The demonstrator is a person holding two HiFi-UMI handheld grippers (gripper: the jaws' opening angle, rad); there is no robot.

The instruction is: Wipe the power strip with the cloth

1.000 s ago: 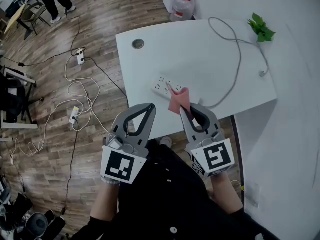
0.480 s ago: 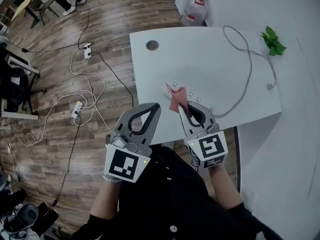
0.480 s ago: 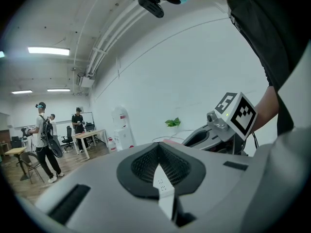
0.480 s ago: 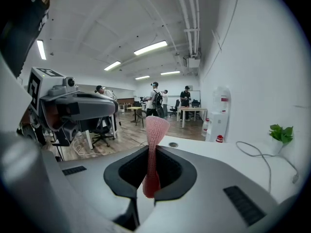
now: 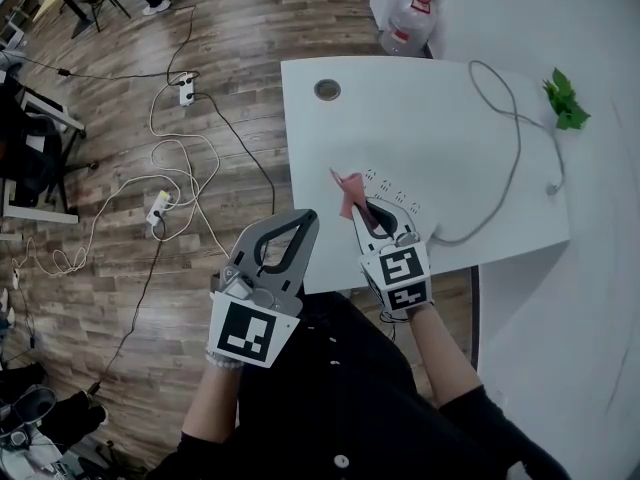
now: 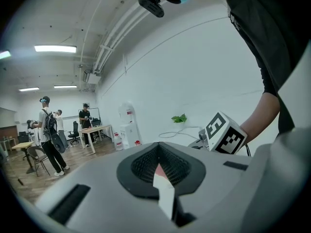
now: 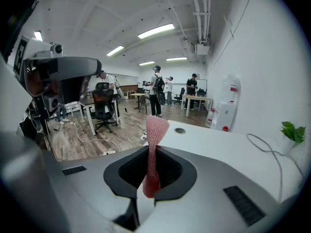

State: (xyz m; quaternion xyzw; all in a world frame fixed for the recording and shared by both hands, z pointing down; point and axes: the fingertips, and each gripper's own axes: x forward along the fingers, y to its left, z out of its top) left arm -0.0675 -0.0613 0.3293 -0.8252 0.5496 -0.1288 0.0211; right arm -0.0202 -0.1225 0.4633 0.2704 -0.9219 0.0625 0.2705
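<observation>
The white power strip (image 5: 392, 189) lies on the white table (image 5: 440, 118) near its front edge. A pink cloth (image 5: 349, 192) stands over the strip's left end, and my right gripper (image 5: 356, 211) is shut on it. In the right gripper view the cloth (image 7: 154, 130) sticks up from between the closed jaws of the right gripper (image 7: 150, 155). The strip's near part is hidden under that gripper. My left gripper (image 5: 303, 219) is shut and holds nothing, at the table's front left edge. The left gripper (image 6: 159, 147) points level across the room.
A grey cable (image 5: 512, 158) loops over the table's right part. A green plant sprig (image 5: 565, 102) lies at the far right and a round grommet (image 5: 327, 90) at the far left. Water bottles (image 5: 409, 26) stand behind. Cables and a floor power strip (image 5: 158, 209) lie on the floor at left.
The right gripper has reached farther out over the table, and the cloth has gone from the strip's right part to its left end. The left gripper has stayed shut near the edge.
</observation>
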